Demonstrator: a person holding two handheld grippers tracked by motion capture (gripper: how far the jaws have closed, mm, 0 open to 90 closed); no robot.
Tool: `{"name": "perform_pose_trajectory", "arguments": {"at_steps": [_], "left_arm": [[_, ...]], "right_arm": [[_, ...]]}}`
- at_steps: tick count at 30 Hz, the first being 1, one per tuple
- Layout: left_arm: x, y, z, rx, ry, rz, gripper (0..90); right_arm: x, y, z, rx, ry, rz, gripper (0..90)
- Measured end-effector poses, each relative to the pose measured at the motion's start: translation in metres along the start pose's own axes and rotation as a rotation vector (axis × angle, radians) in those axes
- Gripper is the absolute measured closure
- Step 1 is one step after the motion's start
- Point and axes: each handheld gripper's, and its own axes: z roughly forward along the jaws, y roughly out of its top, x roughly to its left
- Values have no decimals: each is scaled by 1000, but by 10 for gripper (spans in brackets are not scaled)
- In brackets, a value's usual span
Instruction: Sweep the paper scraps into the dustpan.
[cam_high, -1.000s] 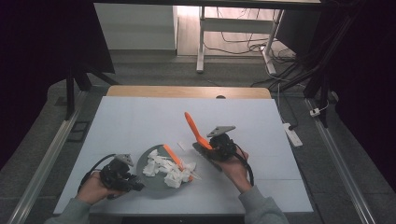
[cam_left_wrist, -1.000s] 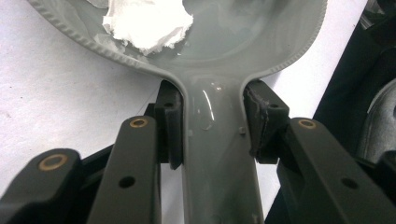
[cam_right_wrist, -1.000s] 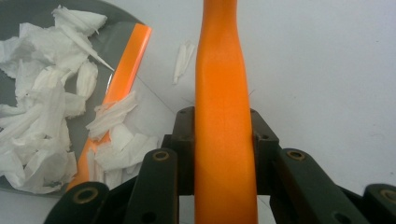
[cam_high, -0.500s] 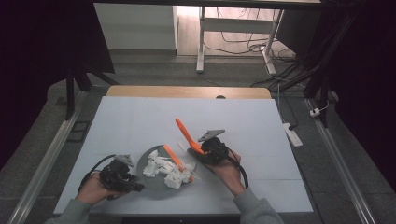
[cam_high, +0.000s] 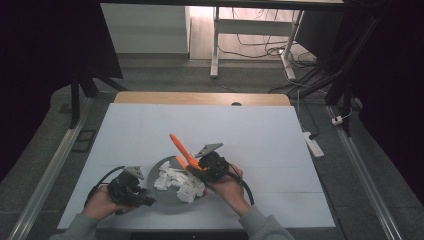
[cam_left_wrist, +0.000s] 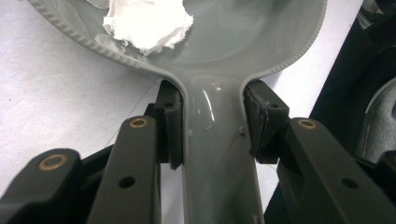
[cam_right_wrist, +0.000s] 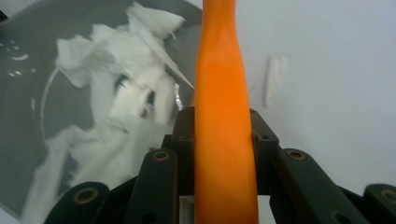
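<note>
Since the earlier frames, the right hand-held gripper (cam_high: 200, 167) has travelled leftward toward the grey dustpan (cam_high: 167, 192), carrying the orange brush handle (cam_high: 181, 148) with it; the left hand-held gripper (cam_high: 145, 200) has kept its place. Both are clenched: the left one grasps the dustpan's handle (cam_left_wrist: 215, 154) between its pads, as the left gripper view shows, and the right one grips the orange handle (cam_right_wrist: 223, 126) squarely between its jaws.

The dustpan lies flat on the white bench (cam_high: 260, 130), near the person's edge, and already holds a heap of crumpled white paper scraps (cam_high: 177, 180). That suggests most of the sweeping is done. What seems left is small: in the right gripper view one stray scrap (cam_right_wrist: 274, 79) lies on the bench just beside the orange handle, outside the pan's rim. The brush end itself sits low by the pan and cannot be made out clearly. Gathering that last piece, then lifting or emptying the pan, looks like the remaining work.
</note>
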Motion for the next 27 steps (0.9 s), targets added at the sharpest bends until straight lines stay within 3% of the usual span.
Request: {"name": "perform_pose_trajectory", "arguments": {"at_steps": [2,10,14,19,27], "left_arm": [[0,0,0,0,0,-1,613],[1,-1,0,0,-2,0,613],[1,-1,0,-2,-4,-2,613],[1,-1,0,1,-6,2,613],[2,-1,1,-3,-7,-3,612]], "right_arm": [[7,5,2,-12,10,-3,702],[28,24,10,-75,125,-37,701],[29,30,7,-102,122,-50,701],[14,29,-9,-136,96,-27,701],[-16,27,-28,-143,44,20,701]]}}
